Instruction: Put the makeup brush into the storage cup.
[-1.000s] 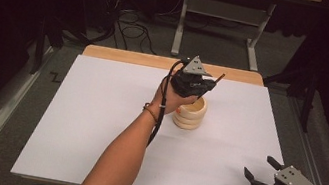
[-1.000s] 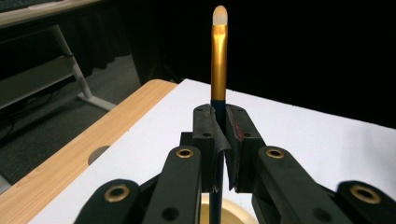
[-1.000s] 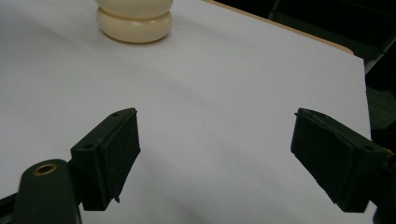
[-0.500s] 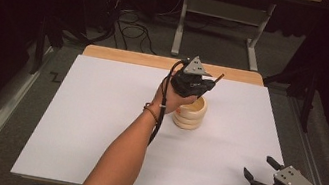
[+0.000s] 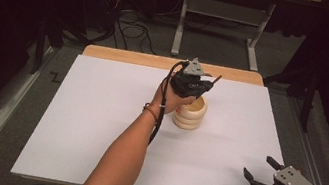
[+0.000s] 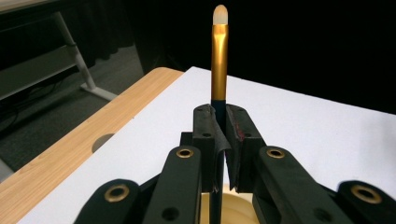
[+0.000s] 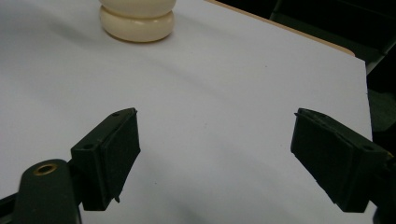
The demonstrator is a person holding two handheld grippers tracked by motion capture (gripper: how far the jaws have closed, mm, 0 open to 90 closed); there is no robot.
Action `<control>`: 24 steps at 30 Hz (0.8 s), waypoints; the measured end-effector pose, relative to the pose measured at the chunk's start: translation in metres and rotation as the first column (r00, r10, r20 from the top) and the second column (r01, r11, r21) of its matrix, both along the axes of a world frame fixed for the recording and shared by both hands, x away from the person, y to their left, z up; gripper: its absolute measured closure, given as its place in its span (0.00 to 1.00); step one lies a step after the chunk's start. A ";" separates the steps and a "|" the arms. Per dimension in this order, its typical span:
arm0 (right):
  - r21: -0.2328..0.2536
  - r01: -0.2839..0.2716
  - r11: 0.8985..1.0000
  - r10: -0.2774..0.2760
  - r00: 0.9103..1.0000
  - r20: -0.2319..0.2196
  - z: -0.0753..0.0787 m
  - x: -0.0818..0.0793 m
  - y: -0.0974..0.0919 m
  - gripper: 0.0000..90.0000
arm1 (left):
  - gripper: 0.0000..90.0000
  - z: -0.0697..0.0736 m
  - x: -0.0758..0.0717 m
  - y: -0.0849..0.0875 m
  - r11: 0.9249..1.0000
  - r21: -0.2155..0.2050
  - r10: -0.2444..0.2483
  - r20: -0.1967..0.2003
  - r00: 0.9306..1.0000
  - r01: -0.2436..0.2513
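- L jaws are closed tight on a brush (image 6: 219,60), gripped low on its dark handle; gold ferrule & pale tip stick out past the pads in the left gripper view.
- R jaws are wide apart w/ nothing between them, just bare white sheet (image 7: 224,107).
- Brush sits in my left gripper (image 5: 193,83), right over the cream ringed holder (image 5: 190,113) near the table's far-middle; handle seems to run down into its mouth.
- Step, my read: either seating the brush in the holder or lifting it out, can't tell which.
- Next needs a straight vertical move so the handle doesn't tip the holder.
- L forearm reaches diagonally fwd, wrist bent over the holder. My right gripper (image 5: 260,175) idles at near-right corner, well apart.
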State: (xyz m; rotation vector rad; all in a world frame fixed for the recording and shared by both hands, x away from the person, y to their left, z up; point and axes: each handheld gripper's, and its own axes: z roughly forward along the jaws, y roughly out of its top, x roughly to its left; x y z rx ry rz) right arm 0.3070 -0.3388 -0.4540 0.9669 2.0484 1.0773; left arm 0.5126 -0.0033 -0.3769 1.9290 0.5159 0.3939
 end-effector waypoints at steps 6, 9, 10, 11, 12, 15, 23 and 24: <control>-0.002 0.002 1.000 -0.002 1.000 0.000 0.000 0.000 -0.001 0.18 | 0.93 -0.007 0.001 0.000 1.000 0.000 0.002 -0.011 1.000 -0.002; -0.006 -0.003 1.000 0.003 1.000 0.003 -0.001 0.001 -0.001 0.18 | 0.92 -0.009 0.001 0.001 1.000 0.008 0.006 -0.018 1.000 -0.005; -0.008 -0.001 1.000 0.001 1.000 0.001 -0.001 0.000 -0.001 0.18 | 0.92 -0.010 0.001 0.002 1.000 0.006 0.005 -0.020 1.000 -0.005; -0.008 -0.004 1.000 0.004 1.000 0.003 -0.001 0.001 -0.001 0.18 | 0.92 -0.010 0.001 0.003 1.000 0.004 0.005 -0.020 1.000 -0.005; -0.007 -0.003 1.000 0.003 1.000 0.002 -0.001 0.001 -0.001 0.18 | 0.92 -0.011 0.001 0.003 1.000 0.002 0.010 -0.021 1.000 -0.010; -0.004 -0.001 1.000 0.001 1.000 0.003 -0.001 0.001 -0.001 0.18 | 0.92 -0.010 0.002 0.005 1.000 0.002 0.013 -0.021 1.000 -0.013; -0.007 -0.004 1.000 0.004 1.000 0.000 -0.001 0.001 0.000 0.18 | 0.92 -0.009 0.001 0.005 1.000 0.004 0.015 -0.022 1.000 -0.015; -0.009 -0.004 1.000 0.004 1.000 0.000 -0.001 0.001 -0.001 0.18 | 0.92 -0.009 0.001 0.006 1.000 0.004 0.012 -0.022 1.000 -0.012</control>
